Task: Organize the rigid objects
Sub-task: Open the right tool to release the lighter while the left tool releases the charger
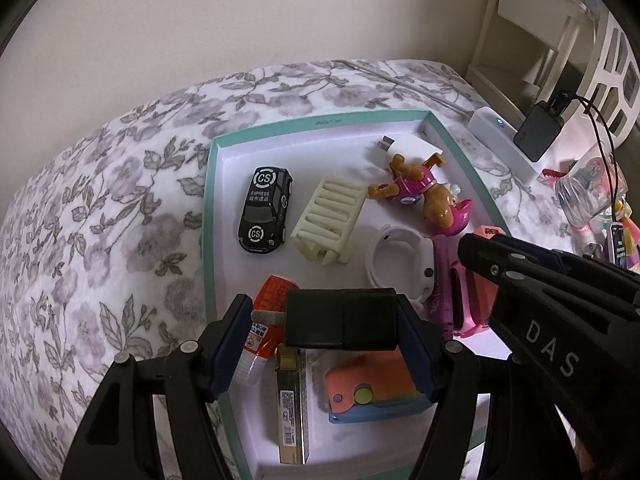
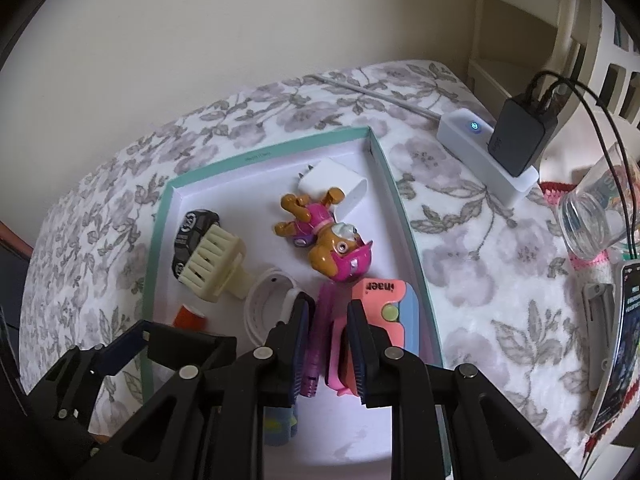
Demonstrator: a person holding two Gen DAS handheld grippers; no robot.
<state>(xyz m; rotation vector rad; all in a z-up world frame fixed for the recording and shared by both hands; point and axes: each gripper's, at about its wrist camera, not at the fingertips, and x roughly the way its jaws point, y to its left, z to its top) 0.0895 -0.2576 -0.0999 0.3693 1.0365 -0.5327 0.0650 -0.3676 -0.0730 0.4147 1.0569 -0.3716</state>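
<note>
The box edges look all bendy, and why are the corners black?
Left wrist view: the fisheye lens curves the box rim and leaves dark corners. Right wrist view: same bending on the box, with a bright blue glow on the power strip.

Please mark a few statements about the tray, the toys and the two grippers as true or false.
1. The left gripper holds a black block. True.
2. The toy car lies outside the tray. False: it is inside.
3. The right gripper is shut on a pink object. True.
4. The charger sits in the tray. False: it is plugged into the power strip beside it.
</note>
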